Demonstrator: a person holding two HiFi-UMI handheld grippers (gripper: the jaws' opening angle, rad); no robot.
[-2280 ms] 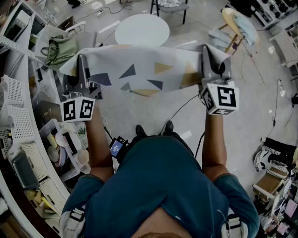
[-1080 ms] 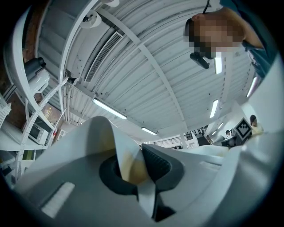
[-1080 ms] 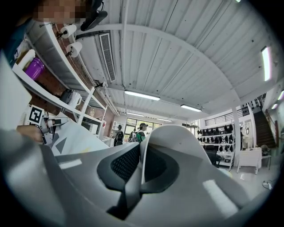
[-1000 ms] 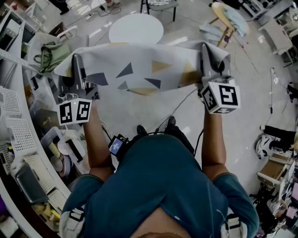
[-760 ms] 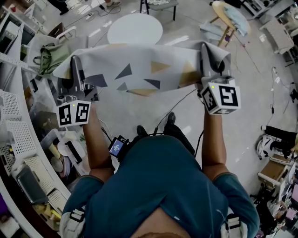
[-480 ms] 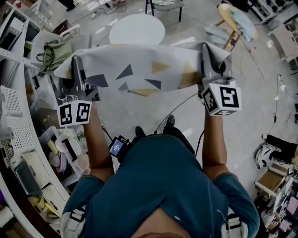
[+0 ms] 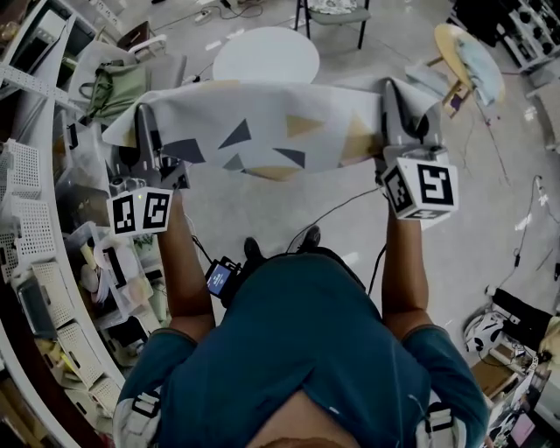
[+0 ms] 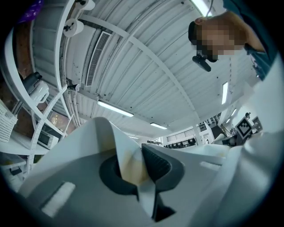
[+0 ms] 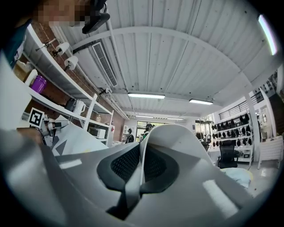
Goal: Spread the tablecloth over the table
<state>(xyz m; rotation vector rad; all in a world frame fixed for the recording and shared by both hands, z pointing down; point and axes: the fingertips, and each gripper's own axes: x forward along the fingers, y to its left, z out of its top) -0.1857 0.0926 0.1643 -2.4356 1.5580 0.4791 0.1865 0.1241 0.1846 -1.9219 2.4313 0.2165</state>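
Observation:
The tablecloth (image 7: 262,127), pale grey with dark and tan triangles, hangs stretched in the air between my two grippers. My left gripper (image 7: 145,114) is shut on its left corner; the left gripper view shows cloth (image 8: 128,166) pinched between the pads. My right gripper (image 7: 395,92) is shut on the right corner, with a thin fold of cloth (image 9: 143,155) squeezed between its jaws. The round white table (image 7: 267,57) stands on the floor beyond the cloth's far edge, bare, partly hidden by the cloth.
White shelving with baskets and clutter (image 7: 35,245) curves along the left, with a green bag (image 7: 114,87) on it. A chair (image 7: 337,10) stands behind the table. A wooden stool (image 7: 468,52) is at the upper right. Cables (image 7: 337,210) trail across the floor.
The person has stepped; the stool and floor have slid right and down in the head view. Both grippers keep the cloth stretched between them as before.

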